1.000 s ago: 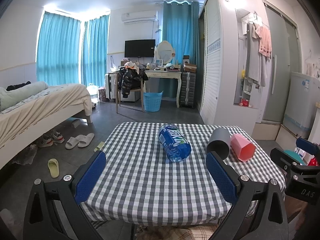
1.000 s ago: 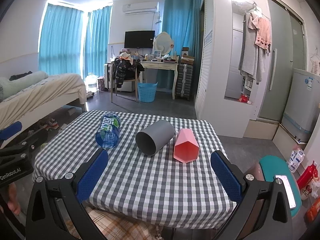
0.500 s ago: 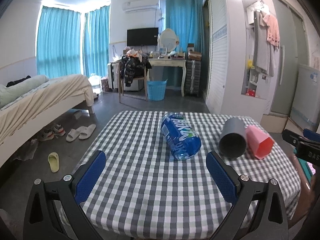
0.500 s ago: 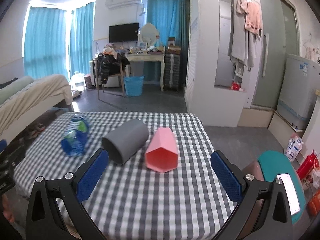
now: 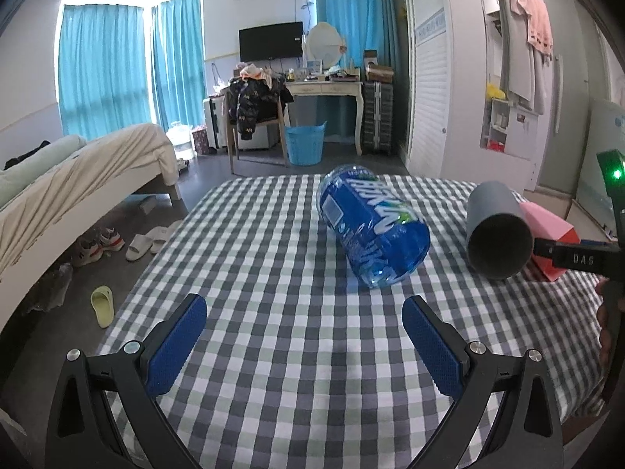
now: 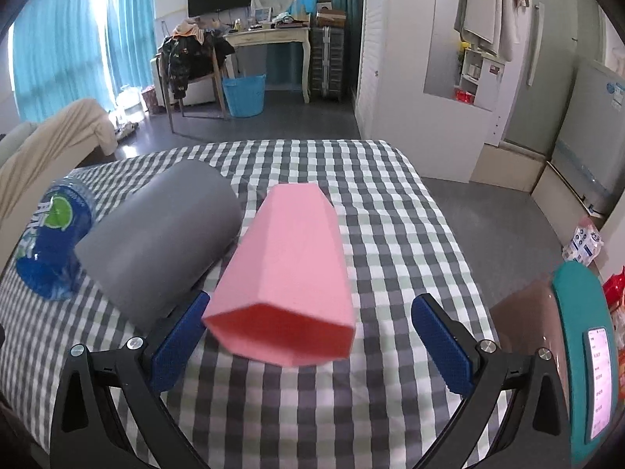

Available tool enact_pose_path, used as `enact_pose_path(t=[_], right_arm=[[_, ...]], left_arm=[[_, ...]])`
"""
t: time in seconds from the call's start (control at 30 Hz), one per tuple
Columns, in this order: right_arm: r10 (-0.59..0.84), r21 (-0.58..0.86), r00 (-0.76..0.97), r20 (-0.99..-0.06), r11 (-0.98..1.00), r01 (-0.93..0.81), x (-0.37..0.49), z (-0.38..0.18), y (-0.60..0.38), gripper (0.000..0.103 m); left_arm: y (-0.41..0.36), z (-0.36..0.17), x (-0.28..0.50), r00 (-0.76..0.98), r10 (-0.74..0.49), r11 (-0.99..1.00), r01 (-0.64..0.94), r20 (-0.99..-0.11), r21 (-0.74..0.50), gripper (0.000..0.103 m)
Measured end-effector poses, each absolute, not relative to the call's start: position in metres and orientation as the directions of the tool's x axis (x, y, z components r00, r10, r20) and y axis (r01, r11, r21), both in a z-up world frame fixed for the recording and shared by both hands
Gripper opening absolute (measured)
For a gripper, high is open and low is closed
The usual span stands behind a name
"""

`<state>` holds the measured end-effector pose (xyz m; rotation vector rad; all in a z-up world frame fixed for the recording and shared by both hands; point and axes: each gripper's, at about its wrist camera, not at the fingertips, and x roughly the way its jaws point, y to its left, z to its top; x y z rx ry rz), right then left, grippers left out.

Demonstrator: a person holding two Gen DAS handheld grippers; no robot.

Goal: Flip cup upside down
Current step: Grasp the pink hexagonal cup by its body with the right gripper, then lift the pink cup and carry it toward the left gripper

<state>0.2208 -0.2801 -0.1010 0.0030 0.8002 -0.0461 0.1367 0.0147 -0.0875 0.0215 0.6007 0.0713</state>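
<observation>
A pink faceted cup [image 6: 285, 273] lies on its side on the checked tablecloth [image 6: 390, 234], its mouth toward me. My right gripper [image 6: 308, 344] is open, its blue pads either side of the cup's mouth, not touching it. A grey cup [image 6: 164, 242] lies on its side just left of the pink one. In the left wrist view the grey cup [image 5: 496, 230] and pink cup [image 5: 550, 234] lie at the right. My left gripper [image 5: 304, 336] is open and empty over the tablecloth [image 5: 273, 273], short of a blue water bottle [image 5: 371, 226].
The blue bottle [image 6: 54, 242] lies left of the grey cup. A brown stool with a teal device and phone [image 6: 586, 351] stands right of the table. A bed [image 5: 78, 172], slippers [image 5: 148, 238], a blue basket [image 5: 304, 144] and a desk [image 5: 324, 90] lie beyond.
My right gripper has moved forward and right until its pads flank the pink cup's mouth. My left gripper has moved forward over the table toward the bottle.
</observation>
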Motion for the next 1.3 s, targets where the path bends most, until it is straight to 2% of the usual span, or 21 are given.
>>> enact_pose_path(t=[0.03, 0.1, 0.17, 0.23, 0.27, 0.6, 0.87, 1.13, 1.3], right_arm=[[-0.036, -0.014, 0.695, -0.718, 0.999, 0.038, 0.224, -0.102, -0.28, 0.102], [-0.022, -0.002, 0.695, -0.719, 1.0, 0.029, 0.23, -0.103, -0.282, 0.094], [-0.005, 0.014, 0.684, -0.729, 1.0, 0.022, 0.235, -0.108, -0.283, 0.077], [0.012, 0.027, 0.675, -0.738, 1.0, 0.011, 0.234, -0.109, -0.283, 0.064], [0.014, 0.026, 0.675, -0.737, 1.0, 0.008, 0.232, -0.109, -0.282, 0.062], [0.02, -0.009, 0.665, -0.747, 0.999, -0.04, 0.168, -0.105, -0.264, 0.062], [0.082, 0.001, 0.657, -0.75, 0.992, -0.123, 0.115, -0.106, -0.204, 0.062], [0.132, 0.012, 0.658, -0.741, 0.983, -0.184, 0.105, -0.109, -0.156, 0.062], [0.142, 0.027, 0.657, -0.741, 0.983, -0.181, 0.107, -0.11, -0.157, 0.062]], left_arm=[[0.015, -0.089, 0.137, 0.82, 0.074, 0.997, -0.06, -0.567, 0.043, 0.103], [0.014, -0.092, 0.138, 0.817, 0.074, 0.997, -0.059, -0.572, 0.045, 0.103], [0.015, -0.092, 0.137, 0.816, 0.075, 0.997, -0.06, -0.574, 0.046, 0.103], [0.015, -0.091, 0.136, 0.818, 0.075, 0.997, -0.06, -0.57, 0.045, 0.103], [0.014, -0.09, 0.135, 0.819, 0.076, 0.997, -0.061, -0.57, 0.044, 0.103], [0.013, -0.074, 0.102, 0.831, 0.031, 0.999, -0.037, -0.556, 0.001, 0.103], [0.017, -0.064, 0.076, 0.84, 0.021, 0.999, -0.034, -0.543, -0.014, 0.103], [0.036, -0.063, 0.063, 0.838, 0.051, 0.998, -0.066, -0.544, -0.008, 0.103], [0.038, -0.062, 0.064, 0.835, 0.061, 0.997, -0.077, -0.546, -0.006, 0.103]])
